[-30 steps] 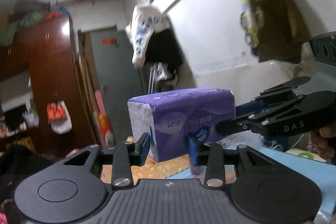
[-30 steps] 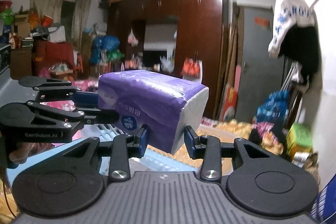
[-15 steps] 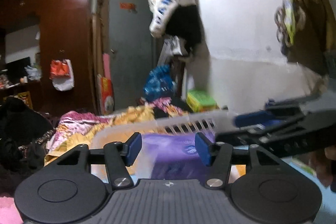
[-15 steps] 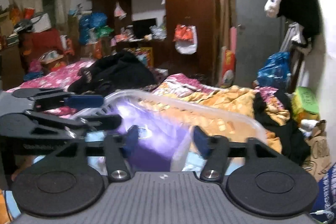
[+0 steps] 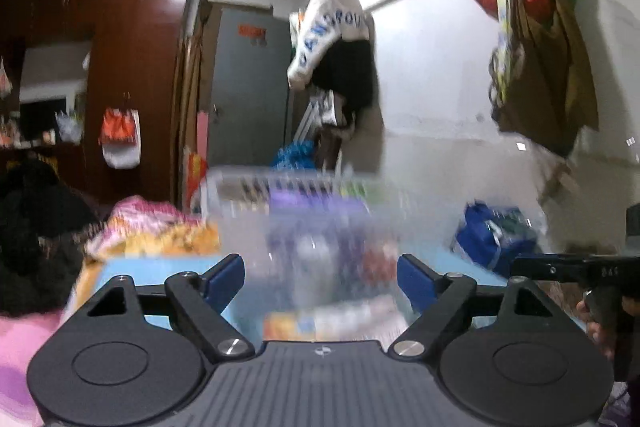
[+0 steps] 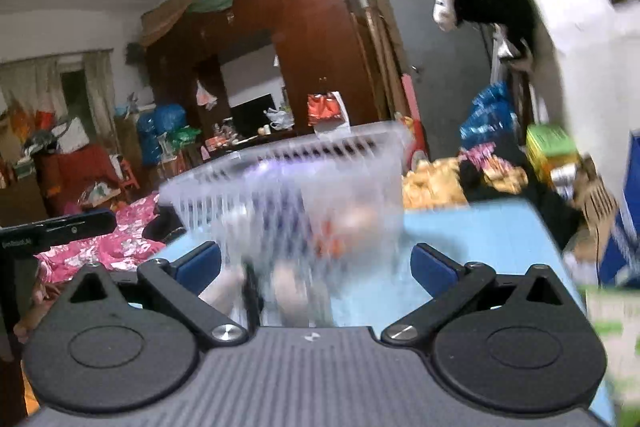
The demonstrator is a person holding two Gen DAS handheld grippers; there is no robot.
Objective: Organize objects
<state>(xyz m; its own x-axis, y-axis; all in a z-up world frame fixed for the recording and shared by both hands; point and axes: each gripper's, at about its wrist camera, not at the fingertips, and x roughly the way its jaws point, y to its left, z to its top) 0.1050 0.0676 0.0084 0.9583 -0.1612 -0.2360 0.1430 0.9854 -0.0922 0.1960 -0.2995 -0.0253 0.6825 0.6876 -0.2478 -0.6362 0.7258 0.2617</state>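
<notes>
Left hand-held gripper (image 5: 320, 281) and right hand-held gripper (image 6: 316, 267) — both spread wide, empty.

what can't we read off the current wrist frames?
- Contents of the clear slotted plastic basket: motion-blurred in both views; only purple pack colour shows.
- Right gripper: cut off by left view's edge.
- Left gripper: cut off at right view's edge.
- Blue tabletop under the basket: hidden by the basket.

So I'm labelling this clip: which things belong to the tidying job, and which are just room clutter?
Job:
clear slotted basket
purple tissue pack inside it
left gripper, open
right gripper, open

Clutter:
wardrobe
hanging bags
blue bag
</notes>
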